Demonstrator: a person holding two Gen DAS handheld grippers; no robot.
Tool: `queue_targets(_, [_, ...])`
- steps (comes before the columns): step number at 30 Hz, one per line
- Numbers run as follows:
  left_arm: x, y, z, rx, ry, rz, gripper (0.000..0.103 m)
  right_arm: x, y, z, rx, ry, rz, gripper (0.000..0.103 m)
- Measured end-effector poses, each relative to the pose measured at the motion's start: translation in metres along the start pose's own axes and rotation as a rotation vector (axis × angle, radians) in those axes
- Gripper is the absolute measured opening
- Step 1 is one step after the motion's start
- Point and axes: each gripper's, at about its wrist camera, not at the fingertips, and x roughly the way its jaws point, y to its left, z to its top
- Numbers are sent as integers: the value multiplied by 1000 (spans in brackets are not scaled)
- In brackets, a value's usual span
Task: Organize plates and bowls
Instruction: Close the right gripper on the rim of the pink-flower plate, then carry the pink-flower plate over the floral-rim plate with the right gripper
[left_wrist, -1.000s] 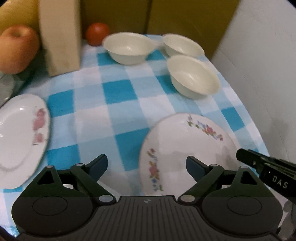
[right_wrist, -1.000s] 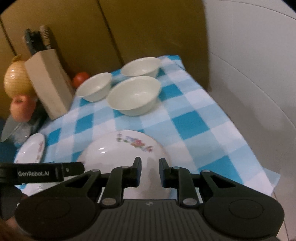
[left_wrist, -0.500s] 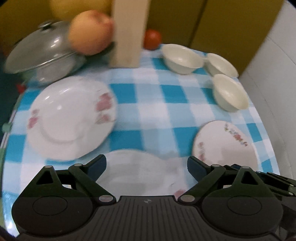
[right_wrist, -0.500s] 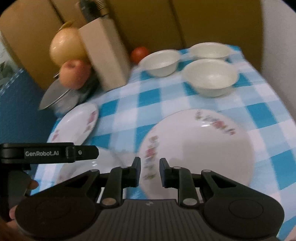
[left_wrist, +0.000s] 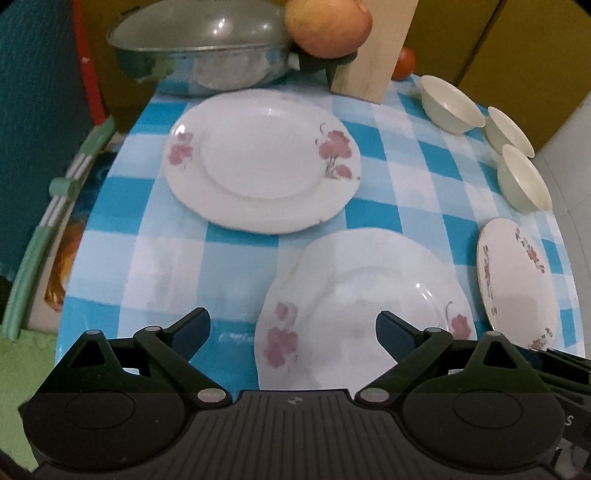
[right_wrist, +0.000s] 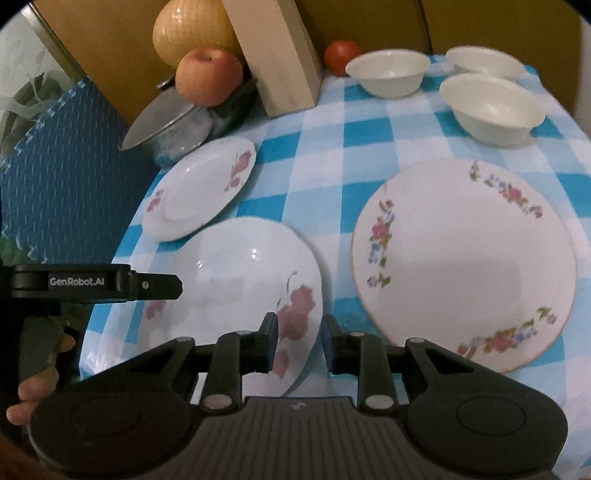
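Note:
Three white plates lie on the blue checked cloth. A far plate with pink flowers (left_wrist: 262, 162) (right_wrist: 201, 188), a near plate with pink flowers (left_wrist: 362, 314) (right_wrist: 236, 288), and a plate with a coloured flower rim (right_wrist: 465, 262) (left_wrist: 517, 284) at the right. Three cream bowls (right_wrist: 388, 72) (right_wrist: 484, 59) (right_wrist: 491, 107) stand at the back right, also in the left wrist view (left_wrist: 452, 105). My left gripper (left_wrist: 293, 326) is open and empty above the near plate's front edge. My right gripper (right_wrist: 299, 332) has its jaws a narrow gap apart over the near plate's right rim, holding nothing.
A wooden knife block (right_wrist: 273, 55), an apple (right_wrist: 208, 75), an onion (right_wrist: 188, 29), a lidded steel pot (left_wrist: 199, 48) and a tomato (right_wrist: 341, 53) crowd the back. The table edge drops off at the left onto a blue mat (right_wrist: 66, 166).
Both grippers have swung left and pulled back from the coloured-rim plate. The two pink-flower plates and the pot have come into view. No object has moved.

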Motion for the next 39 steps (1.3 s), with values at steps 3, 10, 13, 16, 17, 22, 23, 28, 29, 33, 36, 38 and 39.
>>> queue_targets(3, [1, 3, -5, 7, 4, 0, 98, 4, 2, -2, -5, 16, -3, 25])
queue_targets(10, [7, 15, -10, -28, 21, -12, 96, 8, 4, -4, -13, 18, -9, 27])
queue_targets(13, [10, 16, -11, -26, 27, -10, 96, 8, 4, -4, -11, 12, -8, 27])
queue_targets(16, [11, 13, -11, -12, 23, -10, 96, 8, 4, -4, -13, 10, -8, 27])
queue_targets(17, [11, 13, -12, -11, 22, -14, 96, 8, 4, -4, -16, 7, -5, 28])
queue_targets(22, [13, 7, -13, 11, 14, -13, 96, 10, 7, -3, -36, -15, -8, 29])
queue_targets(23, [13, 5, -13, 17, 12, -13, 96, 11, 7, -3, -40, -19, -7, 29])
queue_targets(28, [16, -5, -12, 48, 11, -20, 96, 14, 7, 0, -39, -34, -2, 26])
queue_targets(29, [16, -7, -12, 49, 14, -26, 96, 15, 8, 1, -40, -35, -5, 26])
queue_targets(33, [21, -19, -9, 53, 35, -4, 101, 18, 11, 4, -44, -47, -18, 26])
queue_targets(36, [23, -25, -11, 82, 40, 25, 102, 18, 11, 4, -54, -52, -17, 26])
queue_targets(38, [23, -27, -12, 92, 38, 34, 101, 18, 11, 3, -64, -54, -17, 26])
queue_targets(39, [23, -27, -13, 93, 34, 36, 101, 18, 11, 3, -64, -53, -15, 26])
